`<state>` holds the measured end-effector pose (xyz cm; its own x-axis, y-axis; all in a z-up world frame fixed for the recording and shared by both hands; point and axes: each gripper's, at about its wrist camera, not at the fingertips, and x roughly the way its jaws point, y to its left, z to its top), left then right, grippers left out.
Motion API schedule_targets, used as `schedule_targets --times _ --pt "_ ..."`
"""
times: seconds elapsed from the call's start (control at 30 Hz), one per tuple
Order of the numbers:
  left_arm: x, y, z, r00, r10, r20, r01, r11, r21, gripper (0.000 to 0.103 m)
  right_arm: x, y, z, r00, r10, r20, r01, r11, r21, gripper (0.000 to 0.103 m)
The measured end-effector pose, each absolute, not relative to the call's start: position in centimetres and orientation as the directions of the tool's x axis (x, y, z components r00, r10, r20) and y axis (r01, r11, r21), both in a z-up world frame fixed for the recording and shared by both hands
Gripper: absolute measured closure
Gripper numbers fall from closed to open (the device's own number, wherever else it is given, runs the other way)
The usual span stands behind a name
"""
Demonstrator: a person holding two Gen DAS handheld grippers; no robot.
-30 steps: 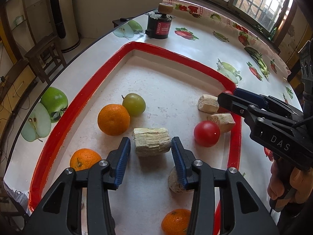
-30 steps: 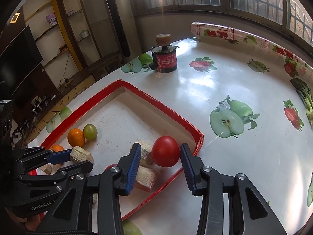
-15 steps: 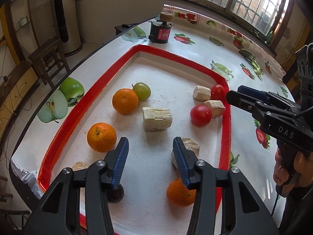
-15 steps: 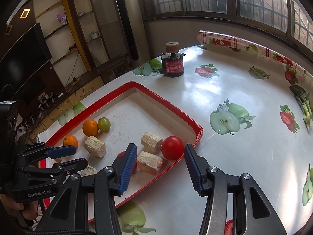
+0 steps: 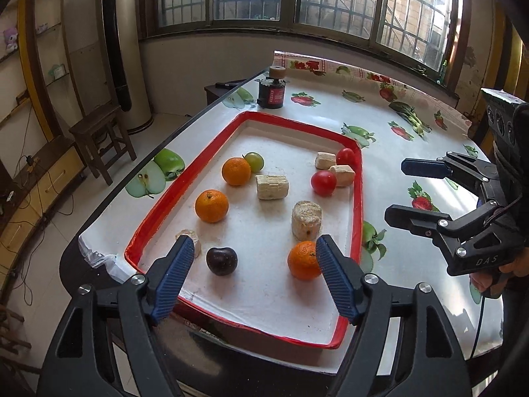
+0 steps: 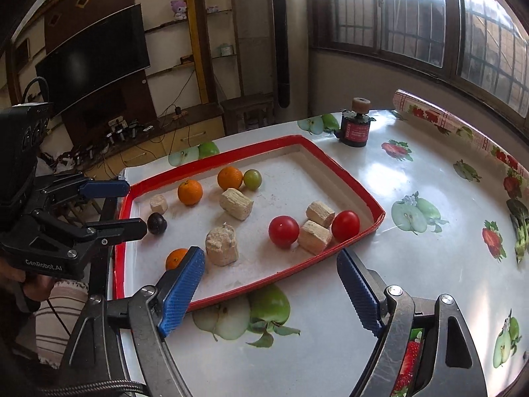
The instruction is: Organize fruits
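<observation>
A red-rimmed white tray [image 5: 358, 205] [image 6: 350, 182] holds three oranges [image 5: 211, 205] [image 5: 236, 171] [image 5: 303, 260], two red tomatoes [image 5: 323, 182] [image 6: 345, 225], a green fruit [image 5: 254, 161], a dark plum [image 5: 221, 260] [image 6: 156, 222] and several beige cut stalk chunks [image 5: 271, 186] [image 6: 222, 245]. My left gripper [image 5: 254, 278] is open and empty, above the tray's near end. My right gripper [image 6: 271, 287] is open and empty, above the table by the tray's corner; it also shows in the left wrist view [image 5: 410, 192].
A black jar with a cork lid [image 5: 271, 91] [image 6: 355, 127] stands beyond the tray's far end. The table wears a fruit-print cloth [image 6: 429, 264]. A wooden stool [image 5: 99, 139] and a tall floor unit [image 5: 122, 49] stand past the table's left edge.
Both grippers have pulled back and up from the tray and opened wider. The left one has left the stalk chunk, the right one the tomato; more of the tray shows.
</observation>
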<state>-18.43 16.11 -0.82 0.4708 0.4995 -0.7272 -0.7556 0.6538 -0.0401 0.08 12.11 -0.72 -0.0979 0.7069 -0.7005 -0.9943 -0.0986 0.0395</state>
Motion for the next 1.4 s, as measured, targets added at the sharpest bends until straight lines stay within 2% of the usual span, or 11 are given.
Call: schedule_targets --times 0.27,0.6,1.4 --pt "-20.9 13.5 -0.1 0.463 0.539 -0.704 -0.759 0.651 -0.001 0.025 -1.9 8.7 -0.2 -0.149 0.708 -0.69 -0.981 -0.193 0.014 0.017" --pt "-22.5 11.0 1.2 0.48 0.591 -0.649 -0.768 0.64 0.016 0.021 -3.5 5.2 1.3 -0.183 0.745 -0.641 -0.964 -0.264 -0.032 0.009" --pt "-23.4 7.4 3.2 0.507 0.635 -0.583 -0.755 0.653 0.055 0.021 -4.1 0.4 2.1 -0.157 0.783 -0.602 -0.964 -0.254 -0.079 0.007"
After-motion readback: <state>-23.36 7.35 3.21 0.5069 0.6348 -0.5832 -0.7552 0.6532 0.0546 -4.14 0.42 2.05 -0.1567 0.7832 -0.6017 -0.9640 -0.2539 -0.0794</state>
